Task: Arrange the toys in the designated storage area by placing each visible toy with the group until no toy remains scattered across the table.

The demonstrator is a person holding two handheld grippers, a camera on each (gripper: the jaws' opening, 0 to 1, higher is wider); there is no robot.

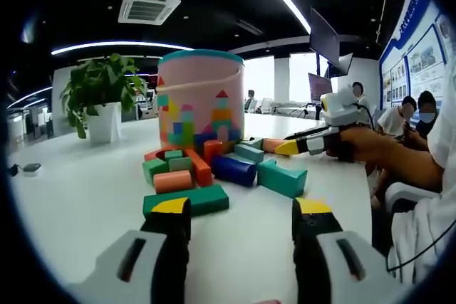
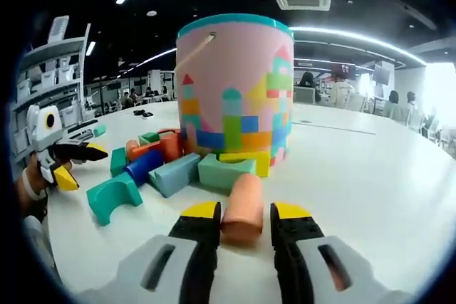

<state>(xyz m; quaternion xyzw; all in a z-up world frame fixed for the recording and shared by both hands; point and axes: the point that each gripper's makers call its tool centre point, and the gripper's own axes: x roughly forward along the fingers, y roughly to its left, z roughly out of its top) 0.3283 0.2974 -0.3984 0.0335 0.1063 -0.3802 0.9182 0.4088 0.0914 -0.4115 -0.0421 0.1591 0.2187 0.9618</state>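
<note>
A pink toy bucket stands on the white table, with a pile of foam blocks at its foot. In the left gripper view the pile holds a blue cylinder, a teal block, a salmon cylinder and a long green block. My left gripper is open just short of the green block, with nothing between its jaws. My right gripper is shut on an orange cylinder low over the table, beside the pile. A teal arch lies at the pile's left edge.
A potted plant stands on the table behind and left of the bucket. Seated people are at the far right, and a person's arm holds the right gripper. Shelves rise behind the left gripper.
</note>
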